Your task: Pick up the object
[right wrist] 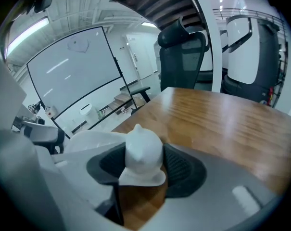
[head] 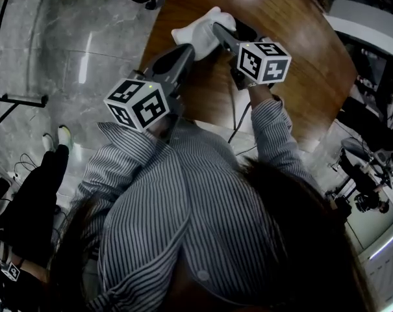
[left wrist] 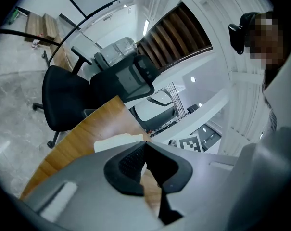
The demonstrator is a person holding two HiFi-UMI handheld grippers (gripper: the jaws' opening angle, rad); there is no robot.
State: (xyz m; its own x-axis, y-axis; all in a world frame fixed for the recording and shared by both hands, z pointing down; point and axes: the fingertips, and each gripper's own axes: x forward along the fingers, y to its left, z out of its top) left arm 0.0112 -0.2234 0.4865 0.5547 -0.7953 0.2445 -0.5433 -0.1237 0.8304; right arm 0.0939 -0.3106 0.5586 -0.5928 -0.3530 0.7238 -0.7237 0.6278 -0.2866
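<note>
The left gripper reaches in beside its marker cube. In the head view its fingertips sit against the near left edge of the white object, and the contact itself is hidden under the grey housing. In the left gripper view the left gripper has its two black pads drawn together, the tips meeting. A thin pale sliver shows between them lower down, but whether that is the object pinched there cannot be made out. A flat white patch of it lies just beyond the left-hand finger, on the wooden table. A black office chair stands well beyond the fingertips.

The only print is the black-and-white square patterns on that cube and on the right one — no readable words.

The right gripper comes in from the other side. In its own view the right gripper pinches the white object squarely between its ribbed pads. The thing is plain matt white — a rounded, bulbous body with a small point on top and a thin flared skirt at the near end. What lies under that skirt is hidden. Wooden table spreads beyond the fingers. The person's striped shirt blocks the lower half of the head view.
</note>
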